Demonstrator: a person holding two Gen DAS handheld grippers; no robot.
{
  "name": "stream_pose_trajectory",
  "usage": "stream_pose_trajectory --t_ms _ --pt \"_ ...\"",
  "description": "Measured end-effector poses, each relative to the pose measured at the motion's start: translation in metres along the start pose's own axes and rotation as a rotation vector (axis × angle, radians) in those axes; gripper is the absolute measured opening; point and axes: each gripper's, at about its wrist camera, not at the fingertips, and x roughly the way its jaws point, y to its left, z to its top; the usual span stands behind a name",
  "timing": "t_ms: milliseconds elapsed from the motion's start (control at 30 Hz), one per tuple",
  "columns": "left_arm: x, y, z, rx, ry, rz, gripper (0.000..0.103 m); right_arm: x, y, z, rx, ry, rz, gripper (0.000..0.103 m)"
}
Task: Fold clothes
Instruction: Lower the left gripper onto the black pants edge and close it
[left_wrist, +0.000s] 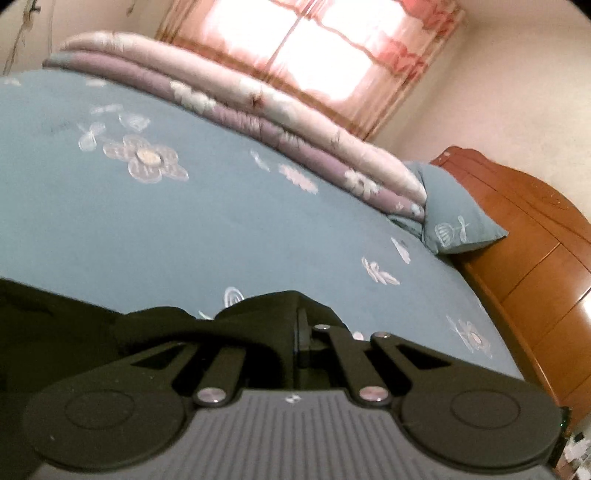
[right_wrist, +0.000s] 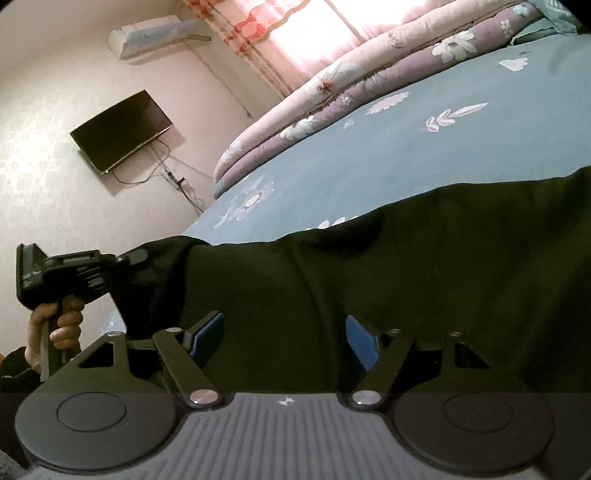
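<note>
Past the dark garment (right_wrist: 369, 288) we've got loads of open bedsheet (left_wrist: 221, 221) to move across. The far side is blocked by the rolled quilt (left_wrist: 258, 110), with a pillow (left_wrist: 454, 218) and wooden headboard (left_wrist: 535, 258) closing off the right end.

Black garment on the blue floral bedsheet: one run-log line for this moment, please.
left gripper: shut on black garment edge | right gripper: open over garment | blue floral bedsheet: garment spread, unfolded

Garment (right_wrist: 369, 280) on the bed (right_wrist: 406, 147) near its edge, rolled quilt (right_wrist: 332, 88) behind it.
</note>
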Motion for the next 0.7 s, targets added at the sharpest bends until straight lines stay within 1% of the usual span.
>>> stream_pose_trajectory --t_ms 100,133,200,300,367,433,567,700 --pt "-0.013 0.004 0.003 -0.012 -0.025 0.024 0.0 0.0 0.0 0.0 0.002 -0.003 0.0 0.081" --pt "-0.014 0.007 0.002 -0.012 -0.021 0.034 0.0 0.0 -0.001 0.0 0.003 -0.005 0.0 0.081" --pt "-0.007 0.015 -0.002 -0.021 0.002 0.064 0.0 -0.001 -0.001 0.0 0.004 -0.007 0.0 0.081" --pt "0.012 0.029 -0.008 -0.049 0.065 0.109 0.0 0.0 0.0 0.0 0.001 0.0 -0.01 0.082" --pt "0.021 0.031 -0.013 -0.023 0.085 0.135 0.001 0.0 0.0 -0.001 -0.005 0.002 -0.016 0.082" --pt "0.023 0.028 -0.014 0.015 0.084 0.154 0.001 0.0 -0.001 -0.001 -0.003 0.002 -0.021 0.082" --pt "0.02 0.016 -0.007 0.068 0.053 0.15 0.001 -0.001 -0.002 -0.002 0.004 0.001 -0.023 0.082" --pt "0.014 0.0 0.0 0.147 0.017 0.146 0.001 -0.003 -0.001 -0.002 -0.001 -0.001 -0.024 0.083"
